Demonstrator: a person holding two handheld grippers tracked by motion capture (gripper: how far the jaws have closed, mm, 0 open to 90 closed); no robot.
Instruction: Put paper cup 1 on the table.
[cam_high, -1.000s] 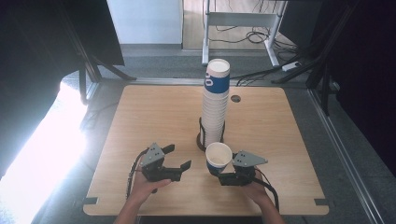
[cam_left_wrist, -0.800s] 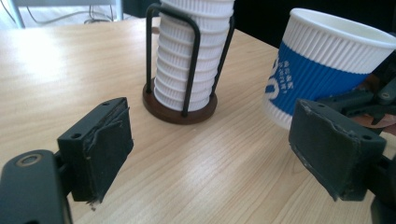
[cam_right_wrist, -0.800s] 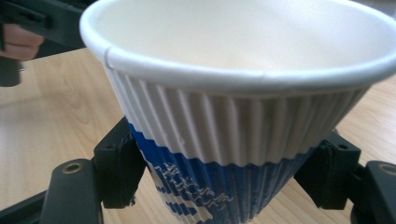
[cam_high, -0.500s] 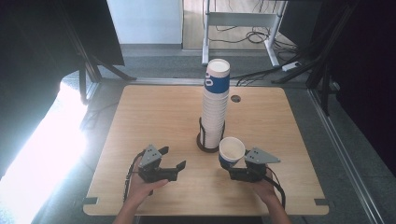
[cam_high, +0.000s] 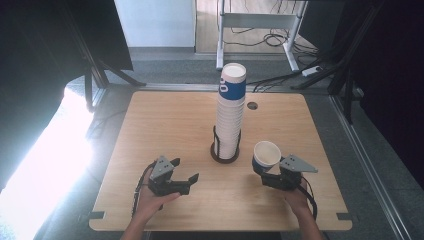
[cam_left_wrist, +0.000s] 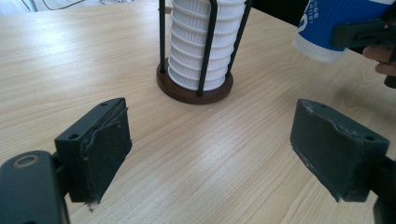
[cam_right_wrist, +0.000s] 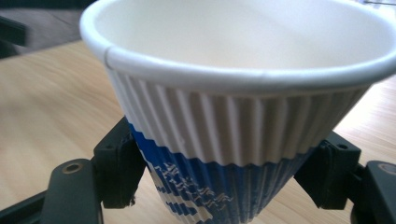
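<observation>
Paper cup (cam_high: 266, 155) is sitting clamped in my right gripper (cam_high: 270, 172) jaws, upright and off the worktop (cam_high: 165, 125), to the right of the cup stack (cam_high: 230, 112) in its wire holder (cam_high: 225, 150). My left gripper (cam_high: 187, 181) is hovering low, its jaws standing apart and gripping nothing.

2 black grippers, left (cam_high: 192, 179) and right (cam_high: 261, 176), grey triangular top plates, black cables, worn dark fingers (cam_left_wrist: 106, 149).
</observation>
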